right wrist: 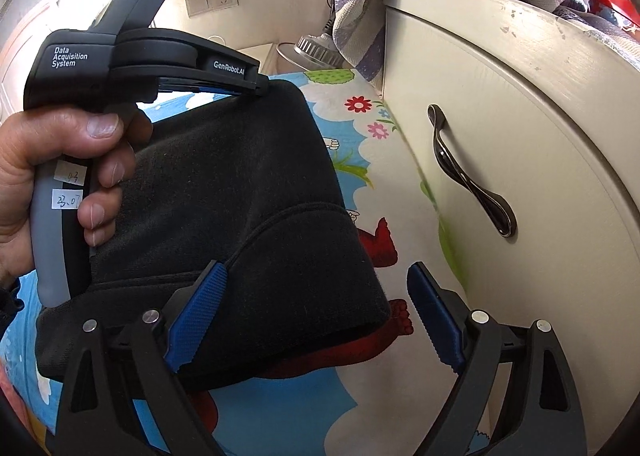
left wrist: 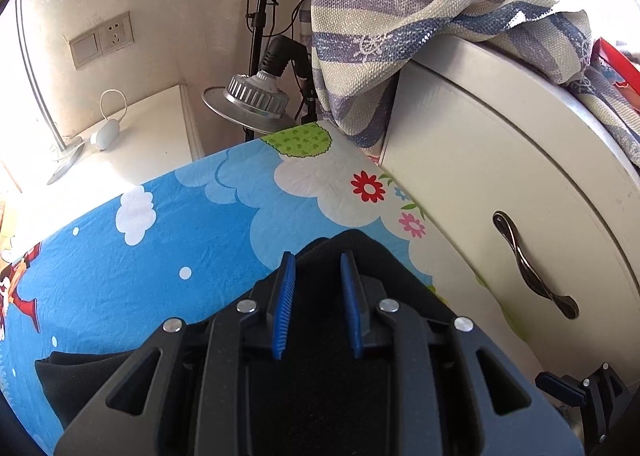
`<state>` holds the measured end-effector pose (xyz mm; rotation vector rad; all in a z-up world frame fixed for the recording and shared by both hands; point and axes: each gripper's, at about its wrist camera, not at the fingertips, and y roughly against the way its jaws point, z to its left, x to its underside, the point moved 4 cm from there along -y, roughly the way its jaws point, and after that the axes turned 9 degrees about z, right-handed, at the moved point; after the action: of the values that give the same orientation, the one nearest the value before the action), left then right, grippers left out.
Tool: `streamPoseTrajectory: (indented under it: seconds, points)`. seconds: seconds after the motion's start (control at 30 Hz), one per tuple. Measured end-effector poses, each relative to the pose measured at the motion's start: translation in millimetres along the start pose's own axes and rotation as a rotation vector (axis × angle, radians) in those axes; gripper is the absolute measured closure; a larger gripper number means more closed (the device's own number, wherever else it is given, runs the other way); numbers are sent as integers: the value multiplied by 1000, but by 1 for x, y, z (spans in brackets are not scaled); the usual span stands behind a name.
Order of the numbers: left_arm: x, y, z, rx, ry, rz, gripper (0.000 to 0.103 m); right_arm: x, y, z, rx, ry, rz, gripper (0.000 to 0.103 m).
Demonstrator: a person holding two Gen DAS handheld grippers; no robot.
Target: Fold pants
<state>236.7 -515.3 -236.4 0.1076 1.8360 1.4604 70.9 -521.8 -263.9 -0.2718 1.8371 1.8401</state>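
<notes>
Step in hand, as judged: last fold laid, release under way. Black fleece pants [right wrist: 240, 192], folded into a thick stack, lying on cartoon-print bedsheet [left wrist: 168, 224] just beside cream cabinet door [right wrist: 520, 128]. Left gripper [left wrist: 318, 260] over far corner of stack, fingers narrowly parted, no cloth visibly pinched. Right gripper [right wrist: 316, 276] spread wide, empty. Next: lift both clear without dragging top layer.

Black fleecy pants [right wrist: 248, 192] lie folded into a thick bundle on the cartoon-print sheet [right wrist: 280, 408], the rounded fold end nearest, seemingly slightly lifted on one side.
</notes>
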Motion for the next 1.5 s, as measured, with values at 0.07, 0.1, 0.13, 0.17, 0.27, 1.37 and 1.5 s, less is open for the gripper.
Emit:
streamPoseTrajectory:
  seconds: [0.07,0.1,0.13,0.17,0.27,1.37,1.5]
  points:
    - [2,-6,9,9,31,23,56,3,2,0,2,0,2,13]
    - [4,-9,16,11,49,36,51,4,3,-1,2,0,2,12]
    - [6,-8,23,18,68,41,44,3,4,-1,3,1,1,12]
    - [7,-4,28,28,82,36,44,4,6,-1,5,1,-1,12]
    - [13,9,40,1,89,11,44,5,18,-1,26,-7,-9,11]
    - [-13,-9,-31,13,-257,90,63,0,13,66,0,93,52,4]
    - [-12,-26,-29,24,-199,137,52,1,14,63,-5,97,55,4]
